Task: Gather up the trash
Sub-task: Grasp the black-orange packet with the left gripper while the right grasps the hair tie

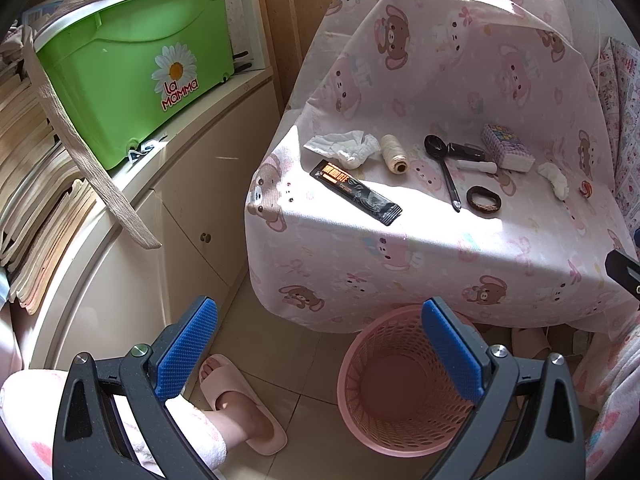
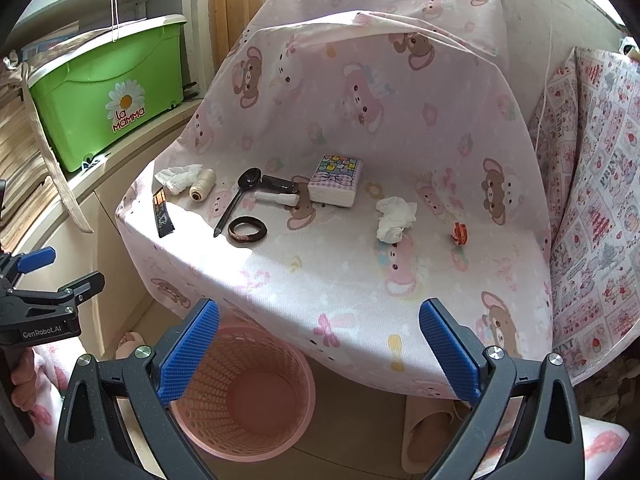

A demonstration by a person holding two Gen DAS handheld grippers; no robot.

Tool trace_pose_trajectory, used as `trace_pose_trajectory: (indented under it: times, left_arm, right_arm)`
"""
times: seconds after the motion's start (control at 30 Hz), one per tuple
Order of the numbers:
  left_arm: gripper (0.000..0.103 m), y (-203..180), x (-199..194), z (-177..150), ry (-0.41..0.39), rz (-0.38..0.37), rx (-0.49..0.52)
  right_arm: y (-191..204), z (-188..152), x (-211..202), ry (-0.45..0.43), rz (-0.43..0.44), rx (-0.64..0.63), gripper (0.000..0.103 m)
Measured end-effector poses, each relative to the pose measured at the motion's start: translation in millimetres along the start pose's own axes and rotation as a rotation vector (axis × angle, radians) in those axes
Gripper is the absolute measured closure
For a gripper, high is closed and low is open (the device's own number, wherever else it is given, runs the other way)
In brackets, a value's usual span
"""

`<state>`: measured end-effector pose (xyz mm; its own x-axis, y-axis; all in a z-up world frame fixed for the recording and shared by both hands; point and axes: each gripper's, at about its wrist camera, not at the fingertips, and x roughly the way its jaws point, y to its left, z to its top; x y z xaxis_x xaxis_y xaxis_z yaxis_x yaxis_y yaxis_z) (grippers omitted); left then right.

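A pink-clothed table (image 1: 400,252) (image 2: 340,280) holds trash: a black snack wrapper (image 1: 355,192) (image 2: 163,216), a crumpled tissue (image 1: 346,146) (image 2: 178,176) at the left, a second crumpled tissue (image 1: 554,178) (image 2: 394,220) at the right, and a small orange candy wrapper (image 1: 585,191) (image 2: 460,234). A pink mesh bin (image 1: 404,384) (image 2: 244,396) stands on the floor in front of the table. My left gripper (image 1: 320,344) is open and empty above the floor beside the bin. My right gripper (image 2: 318,344) is open and empty above the bin and the table's front edge.
Also on the table: a thread spool (image 1: 394,154) (image 2: 202,184), a black spoon (image 1: 442,168) (image 2: 236,200), a brown hair tie (image 1: 484,199) (image 2: 247,231), a tissue pack (image 1: 508,147) (image 2: 336,180), a black-and-white tube (image 2: 278,192). A green tub (image 1: 132,64) sits on a cabinet at the left. A slippered foot (image 1: 240,400) is near the bin.
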<state>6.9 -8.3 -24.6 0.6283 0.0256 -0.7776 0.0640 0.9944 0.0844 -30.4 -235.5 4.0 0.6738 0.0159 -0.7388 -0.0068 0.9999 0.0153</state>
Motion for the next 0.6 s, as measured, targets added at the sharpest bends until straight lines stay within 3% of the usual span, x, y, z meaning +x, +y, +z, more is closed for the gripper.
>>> trace_pose_trajectory:
  times: [0.23, 0.33, 0.37, 0.53, 0.6]
  left_arm:
    - [0.002, -2.2, -3.8, 5.6, -0.068, 0.025, 0.017]
    - [0.002, -1.7, 4.7, 18.2, -0.047, 0.017, 0.002]
    - [0.004, -1.1, 8.3, 25.2, -0.036, 0.006, -0.012]
    - [0.019, -2.9, 22.3, 58.6, -0.017, -0.03, -0.027]
    - [0.02, -9.5, 34.7, 70.0, 0.014, -0.029, 0.0]
  right_arm:
    - [-3.7, 3.2, 10.9, 0.014, -0.032, -0.003, 0.002]
    - [-7.0, 9.4, 16.5, 0.027, -0.038, 0.012, 0.002]
    - [-9.3, 12.6, 18.7, -0.003, -0.022, 0.034, 0.002]
    - [-12.8, 20.2, 35.2, 0.015, -0.011, 0.063, 0.002]
    - [-11.1, 21.6, 39.4, 0.016, -0.013, 0.047, 0.002]
